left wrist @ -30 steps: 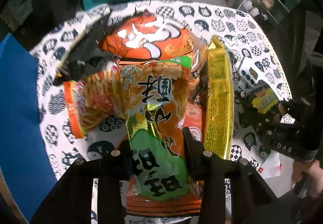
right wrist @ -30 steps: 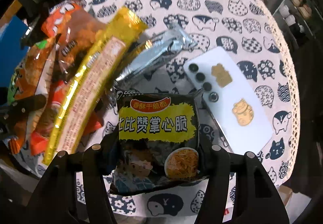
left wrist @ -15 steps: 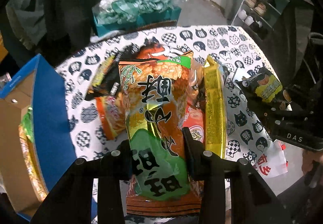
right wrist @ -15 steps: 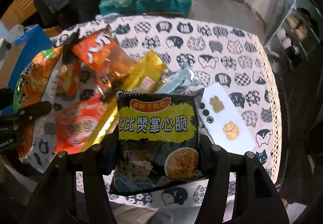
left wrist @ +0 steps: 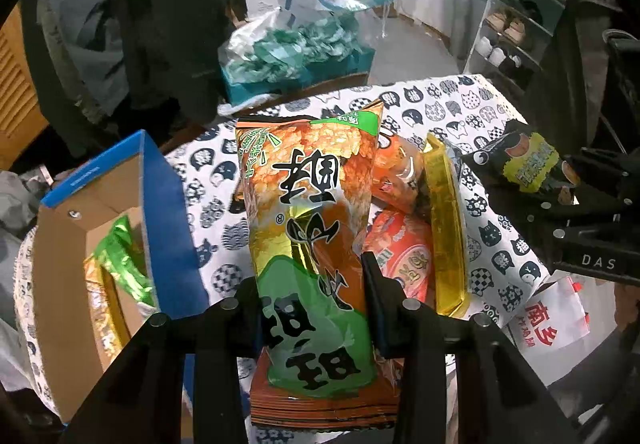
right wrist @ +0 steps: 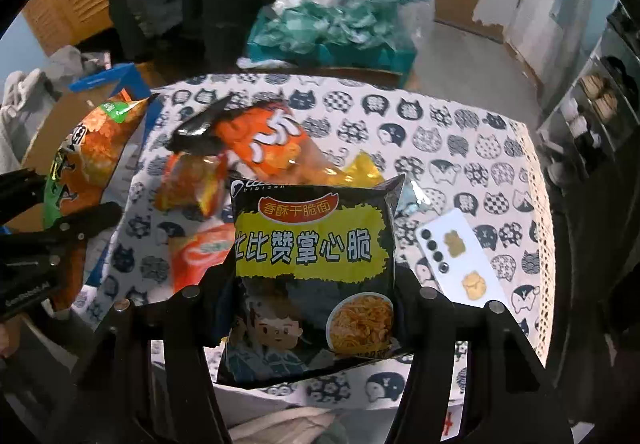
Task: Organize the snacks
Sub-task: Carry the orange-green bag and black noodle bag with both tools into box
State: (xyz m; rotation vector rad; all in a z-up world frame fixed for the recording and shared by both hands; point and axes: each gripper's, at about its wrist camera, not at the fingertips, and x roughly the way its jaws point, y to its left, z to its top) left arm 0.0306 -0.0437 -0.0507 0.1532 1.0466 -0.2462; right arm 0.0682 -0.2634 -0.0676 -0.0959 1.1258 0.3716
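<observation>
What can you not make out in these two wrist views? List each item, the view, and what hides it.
- Box contents, left view: walls hide all but a green bag.
- Snack pile, right view: black packet covers its near part.
- Orange-green bag bottom, left view: cut off by the edge.
- Shoe rack, left view: too small.

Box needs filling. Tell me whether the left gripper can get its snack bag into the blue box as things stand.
Probably yes: the left gripper holds the snack bag lifted; the blue box beside it stands open-topped, only partly filled.
</observation>
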